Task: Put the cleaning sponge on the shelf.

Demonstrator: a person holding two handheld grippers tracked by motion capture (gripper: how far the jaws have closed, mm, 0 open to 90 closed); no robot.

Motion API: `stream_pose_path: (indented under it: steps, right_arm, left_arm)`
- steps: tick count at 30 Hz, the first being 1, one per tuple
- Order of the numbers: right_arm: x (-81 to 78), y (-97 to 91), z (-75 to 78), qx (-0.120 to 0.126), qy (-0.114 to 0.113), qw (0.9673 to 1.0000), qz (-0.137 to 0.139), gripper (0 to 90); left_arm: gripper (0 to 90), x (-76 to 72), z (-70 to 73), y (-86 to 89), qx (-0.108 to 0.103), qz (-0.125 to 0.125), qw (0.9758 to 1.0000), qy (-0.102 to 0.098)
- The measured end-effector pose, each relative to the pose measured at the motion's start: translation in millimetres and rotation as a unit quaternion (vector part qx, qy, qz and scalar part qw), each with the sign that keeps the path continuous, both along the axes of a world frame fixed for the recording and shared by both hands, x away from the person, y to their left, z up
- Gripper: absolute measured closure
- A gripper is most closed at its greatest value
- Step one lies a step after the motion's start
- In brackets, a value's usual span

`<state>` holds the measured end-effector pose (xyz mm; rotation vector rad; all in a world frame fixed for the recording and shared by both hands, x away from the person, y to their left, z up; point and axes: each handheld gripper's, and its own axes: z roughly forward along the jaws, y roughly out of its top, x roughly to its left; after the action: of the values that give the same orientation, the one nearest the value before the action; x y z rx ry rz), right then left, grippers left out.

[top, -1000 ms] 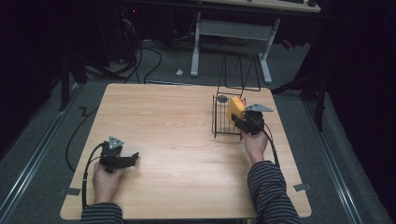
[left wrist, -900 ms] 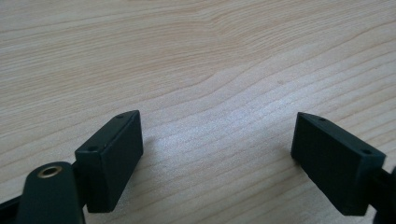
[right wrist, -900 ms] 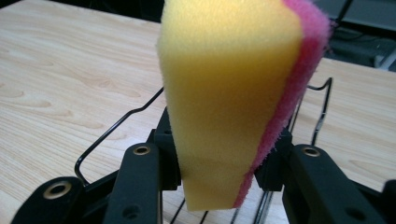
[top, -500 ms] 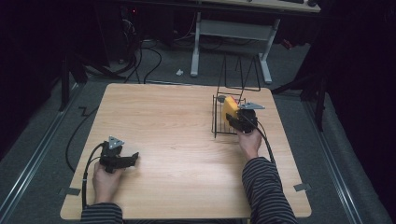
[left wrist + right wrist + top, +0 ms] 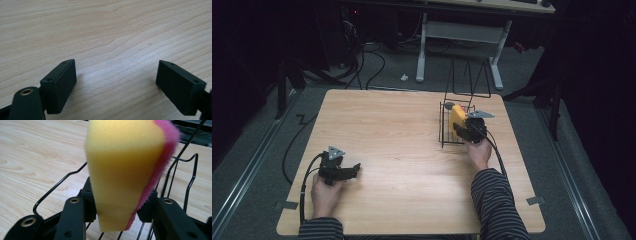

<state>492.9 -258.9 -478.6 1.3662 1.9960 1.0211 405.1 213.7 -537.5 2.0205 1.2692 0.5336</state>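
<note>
A yellow sponge [image 5: 456,114] with a pink scouring face stands on edge over a black wire rack [image 5: 446,136] at the table's right side. My right gripper [image 5: 460,126] holds the sponge from the near side. In the right gripper view the sponge [image 5: 122,165] is pinched narrow at its lower end between the jaws of the right gripper [image 5: 116,211], which have just been opening slightly while the pads still press on it. My left gripper [image 5: 355,169] rests low at the front left, and in its own view the left gripper [image 5: 116,80] stands open over bare wood.
The wooden table [image 5: 397,125] has open room across its middle and left. The rack's tall wire loops [image 5: 469,80] rise behind the sponge, and rack wires [image 5: 57,186] curve around my right jaws. Desk legs and cables lie on the floor beyond the far edge.
My right gripper with the sponge has shifted a little to the left over the rack. The left gripper has stayed where it was.
</note>
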Motion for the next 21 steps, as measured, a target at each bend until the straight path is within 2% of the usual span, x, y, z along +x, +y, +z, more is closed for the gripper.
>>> stream_pose_path:
  steps: [6,14,21]
  right_arm:
    - [0.4,0.8,-2.4,0.003,0.006,1.0,0.001,52.5]
    - [-0.5,-2.0,-1.4,0.014,0.003,0.9999,-0.004,35.1]
    - [-7.4,-10.9,1.9,0.032,-0.003,0.9995,-0.007,30.8]
  left_arm:
    - [17.2,0.0,0.0,0.0,0.0,0.0,1.0,0.0]
    - [17.2,0.0,0.0,0.0,0.0,0.0,1.0,0.0]
    - [17.2,0.0,0.0,0.0,0.0,0.0,1.0,0.0]
